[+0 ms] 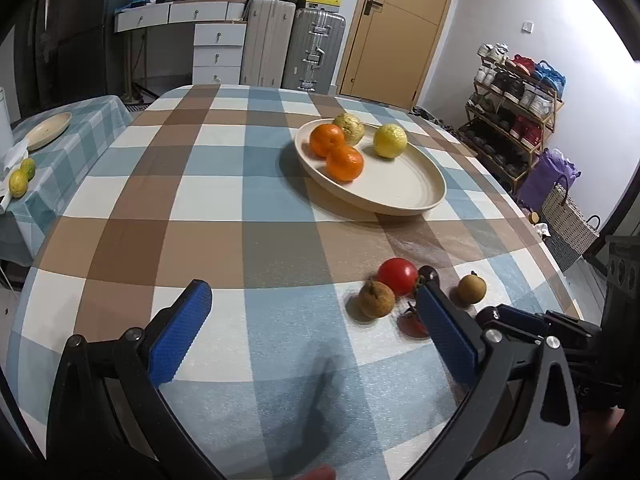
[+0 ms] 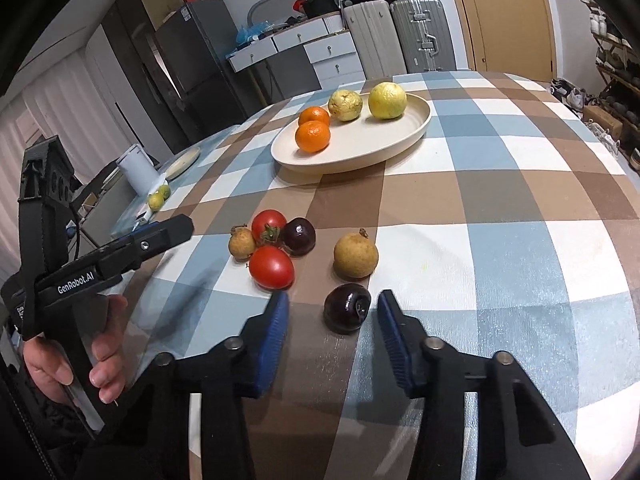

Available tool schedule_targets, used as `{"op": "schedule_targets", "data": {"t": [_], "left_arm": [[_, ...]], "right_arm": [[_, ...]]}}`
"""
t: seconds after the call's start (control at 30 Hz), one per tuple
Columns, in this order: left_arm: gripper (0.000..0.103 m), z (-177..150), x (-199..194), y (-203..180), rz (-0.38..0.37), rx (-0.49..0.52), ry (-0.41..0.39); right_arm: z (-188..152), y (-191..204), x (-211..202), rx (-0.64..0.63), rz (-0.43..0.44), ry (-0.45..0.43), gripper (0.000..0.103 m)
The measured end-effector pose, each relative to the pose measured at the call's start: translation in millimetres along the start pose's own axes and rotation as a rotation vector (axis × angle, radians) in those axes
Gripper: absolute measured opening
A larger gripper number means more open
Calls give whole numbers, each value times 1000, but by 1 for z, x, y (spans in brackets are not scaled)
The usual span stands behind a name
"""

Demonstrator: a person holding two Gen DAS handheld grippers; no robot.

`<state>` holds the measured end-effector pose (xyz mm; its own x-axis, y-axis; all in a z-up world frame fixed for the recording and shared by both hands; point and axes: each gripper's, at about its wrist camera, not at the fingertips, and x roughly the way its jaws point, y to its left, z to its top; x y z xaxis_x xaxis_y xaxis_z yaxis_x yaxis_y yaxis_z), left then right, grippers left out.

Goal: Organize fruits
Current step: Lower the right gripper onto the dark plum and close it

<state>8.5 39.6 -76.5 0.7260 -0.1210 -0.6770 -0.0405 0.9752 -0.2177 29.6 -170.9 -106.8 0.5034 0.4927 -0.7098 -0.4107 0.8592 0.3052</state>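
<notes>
A cream plate (image 2: 400, 136) (image 1: 424, 184) on the checked table holds two oranges (image 2: 313, 136) (image 1: 345, 163) and two yellow-green fruits (image 2: 387, 101) (image 1: 390, 141). Loose on the cloth lie two tomatoes (image 2: 271, 267) (image 1: 398, 276), two brown longans (image 2: 355, 256) (image 1: 376, 299), and two dark plums (image 2: 299, 236). My right gripper (image 2: 333, 307) is open, its blue pads either side of the nearer plum (image 2: 346, 307), not touching. My left gripper (image 1: 316, 296) is open and empty, left of the loose fruit; it also shows in the right wrist view (image 2: 172, 232).
A side table at the left holds a second plate (image 1: 48, 130), two green-yellow fruits (image 1: 18, 182) and a white canister (image 2: 138, 172). Drawers, suitcases (image 1: 314, 50), a door and a shoe rack (image 1: 516, 100) stand beyond the table.
</notes>
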Motion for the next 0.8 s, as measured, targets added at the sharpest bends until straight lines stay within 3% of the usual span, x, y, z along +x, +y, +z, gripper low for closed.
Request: {"op": "schedule_targets", "data": {"t": [0.17, 0.23, 0.8], "left_arm": [[102, 1, 2, 6, 5, -11, 5], [102, 1, 3, 7, 8, -14, 10], [102, 1, 9, 4, 13, 0, 31]], "right_arm": [[0, -2, 4, 4, -3, 20, 37], [0, -3, 2, 4, -8, 10, 23], [-1, -9, -5, 21, 49, -25, 22]]}}
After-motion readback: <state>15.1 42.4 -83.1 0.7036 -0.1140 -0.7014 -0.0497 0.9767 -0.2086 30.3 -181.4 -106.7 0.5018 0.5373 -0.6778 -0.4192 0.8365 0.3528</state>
